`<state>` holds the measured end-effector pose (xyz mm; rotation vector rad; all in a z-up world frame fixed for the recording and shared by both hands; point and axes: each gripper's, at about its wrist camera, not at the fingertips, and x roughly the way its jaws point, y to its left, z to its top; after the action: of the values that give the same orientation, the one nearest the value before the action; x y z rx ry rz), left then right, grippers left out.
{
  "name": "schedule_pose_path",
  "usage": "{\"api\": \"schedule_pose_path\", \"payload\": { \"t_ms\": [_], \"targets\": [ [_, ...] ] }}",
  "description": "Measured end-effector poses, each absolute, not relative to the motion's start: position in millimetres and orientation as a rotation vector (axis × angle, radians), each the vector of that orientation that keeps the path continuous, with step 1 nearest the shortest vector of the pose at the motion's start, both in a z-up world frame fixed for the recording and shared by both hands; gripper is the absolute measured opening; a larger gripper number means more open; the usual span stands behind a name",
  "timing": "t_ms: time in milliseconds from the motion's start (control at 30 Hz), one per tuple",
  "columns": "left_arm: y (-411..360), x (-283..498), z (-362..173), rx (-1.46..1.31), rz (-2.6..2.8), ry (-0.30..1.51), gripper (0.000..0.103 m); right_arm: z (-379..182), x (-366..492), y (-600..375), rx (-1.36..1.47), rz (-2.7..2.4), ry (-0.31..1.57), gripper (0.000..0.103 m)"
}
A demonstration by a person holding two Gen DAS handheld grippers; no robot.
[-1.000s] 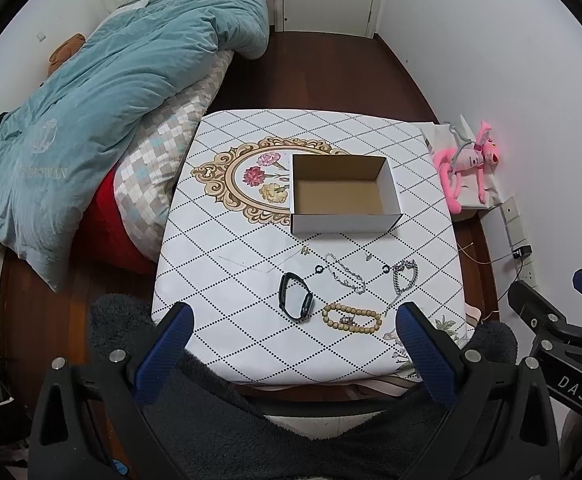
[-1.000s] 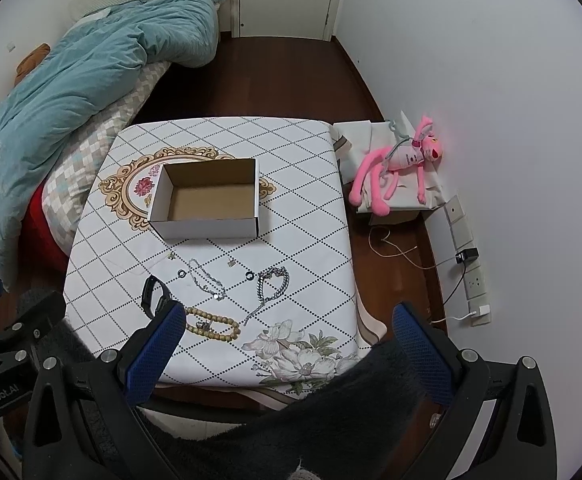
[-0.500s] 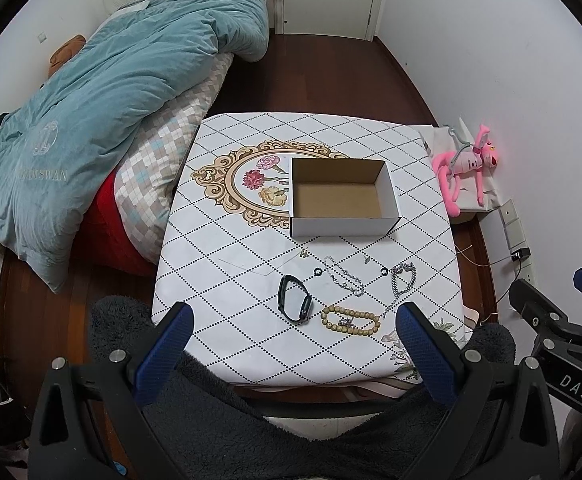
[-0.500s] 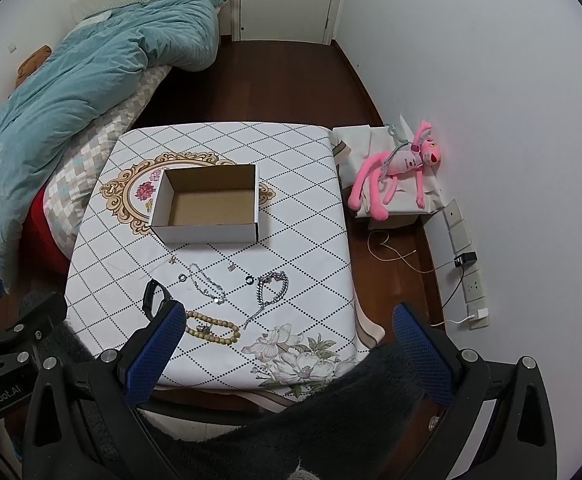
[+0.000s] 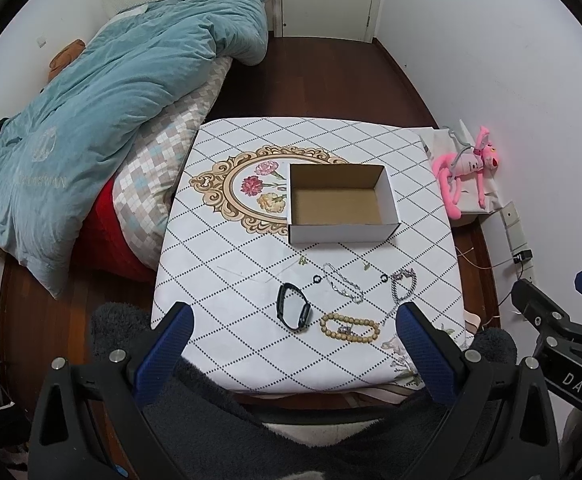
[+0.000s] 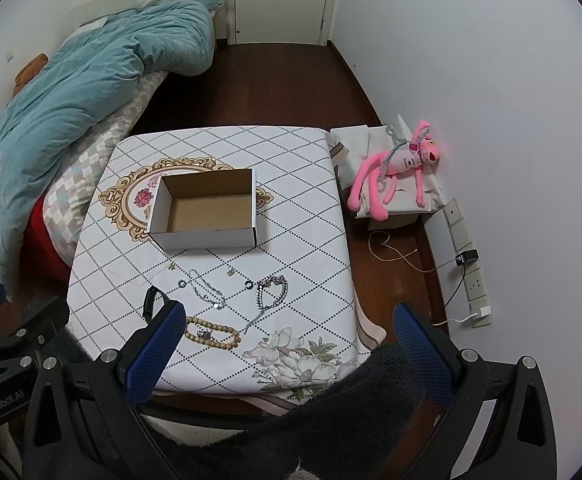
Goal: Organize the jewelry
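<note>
An open empty cardboard box point(image 5: 343, 202) point(image 6: 207, 208) stands mid-table. In front of it lie a black band point(image 5: 293, 311) point(image 6: 151, 302), a wooden bead bracelet point(image 5: 349, 327) point(image 6: 211, 332), a thin silver chain point(image 5: 343, 284) point(image 6: 207, 290), a thicker silver chain point(image 5: 403, 286) point(image 6: 269, 292), two small dark rings point(image 5: 317, 279) point(image 5: 384, 278) and tiny earrings point(image 5: 302, 261). My left gripper point(image 5: 291, 320) is open and empty, high above the table's near edge. My right gripper point(image 6: 287, 320) is open and empty, to its right.
The table point(image 5: 227, 256) has a white diamond-pattern cloth. A bed with a teal duvet point(image 5: 91, 140) lies left. A pink plush toy point(image 6: 395, 168) on a box sits right, by the wall with sockets and cables point(image 6: 467, 264). Dark wood floor surrounds the table.
Both grippers have drifted slightly back and up; the table looks a little farther away. Nothing on the table has moved.
</note>
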<state>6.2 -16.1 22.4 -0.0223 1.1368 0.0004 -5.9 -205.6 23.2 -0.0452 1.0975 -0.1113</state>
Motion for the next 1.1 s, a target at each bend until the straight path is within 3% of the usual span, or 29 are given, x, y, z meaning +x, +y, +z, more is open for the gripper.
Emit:
{"api": "schedule_pose_path", "payload": {
  "t_ms": [200,367,500,667,733,867,1100],
  "targets": [
    [-7,38,-15,0.027,0.073,1.136,0.103,-18,21,-209,-0.041,-0.131,1.157,0.103],
    [7,67,-77,0.108,0.127,1.234,0.103,-86,52,-200,-0.047,-0.077,1.284,0.102],
    [14,76,-121,0.128,0.121,1.311,0.101,-154,66,-186,-0.073,-0.041,1.427,0.088],
    [15,80,-175,0.103,0.083,1.429,0.074,-220,66,-177,-0.029,-0.016,1.552,0.078],
    [14,81,-190,0.089,0.068,1.460,0.071,-240,62,-172,-0.022,-0.016,1.578,0.076],
    [13,77,-210,0.085,0.067,1.500,0.054,-262,53,-163,-0.030,-0.021,1.594,0.065],
    [13,72,-222,0.045,0.063,1.518,0.050,-272,36,-146,-0.047,0.003,1.565,0.043]
  ]
}}
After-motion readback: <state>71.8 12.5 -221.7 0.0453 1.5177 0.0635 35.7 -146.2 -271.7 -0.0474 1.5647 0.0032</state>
